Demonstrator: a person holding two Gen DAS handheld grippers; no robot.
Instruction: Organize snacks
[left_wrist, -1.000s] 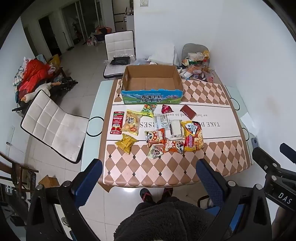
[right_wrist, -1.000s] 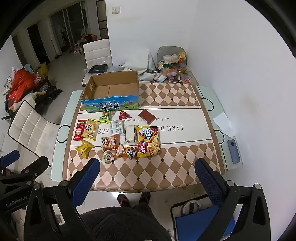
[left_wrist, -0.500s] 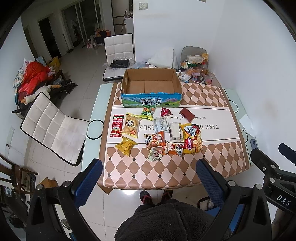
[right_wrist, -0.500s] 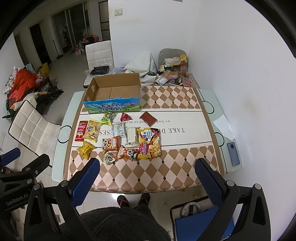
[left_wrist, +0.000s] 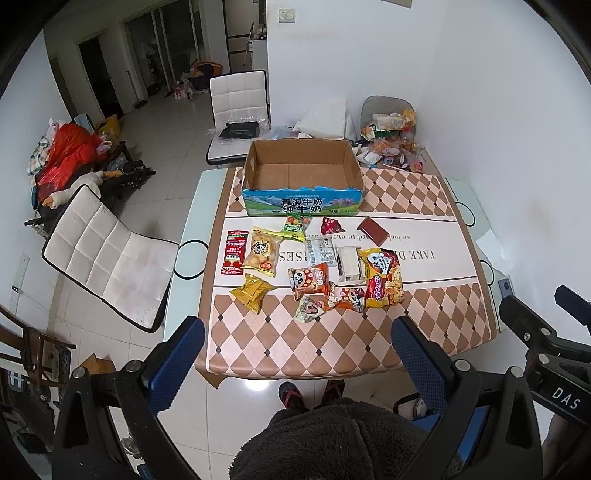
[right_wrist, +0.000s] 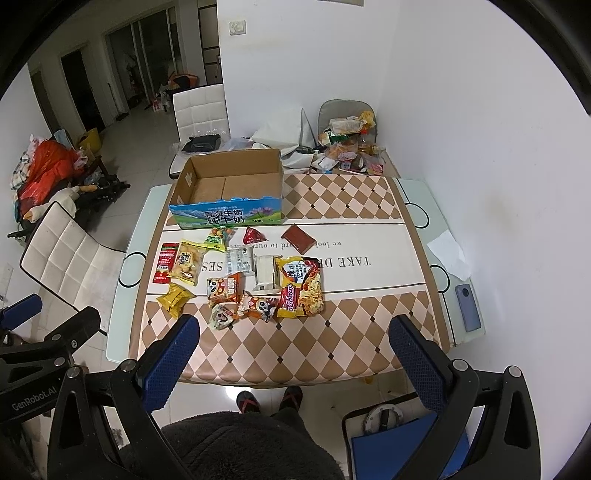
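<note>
An empty cardboard box (left_wrist: 301, 177) with a blue front stands at the far side of the checkered table (left_wrist: 424, 317); it also shows in the right wrist view (right_wrist: 229, 188). Several snack packets lie in front of it: a yellow noodle pack (left_wrist: 382, 277), panda packs (left_wrist: 308, 280), a white box (left_wrist: 349, 262), a red sachet (left_wrist: 234, 245), a yellow packet (left_wrist: 253, 291), a brown packet (left_wrist: 373, 230). My left gripper (left_wrist: 295, 362) is open and empty, held high before the table's near edge. My right gripper (right_wrist: 293, 362) is open and empty, likewise.
White chairs stand at the left (left_wrist: 107, 254) and behind the table (left_wrist: 238, 110). A pile of clutter (left_wrist: 389, 140) sits at the far right corner. A phone (right_wrist: 467, 308) and paper (right_wrist: 447, 254) lie on the right edge. The white wall is close on the right.
Both grippers have tilted or drawn back slightly, so the table and box sit a little lower in each view. Nothing on the table has moved.
</note>
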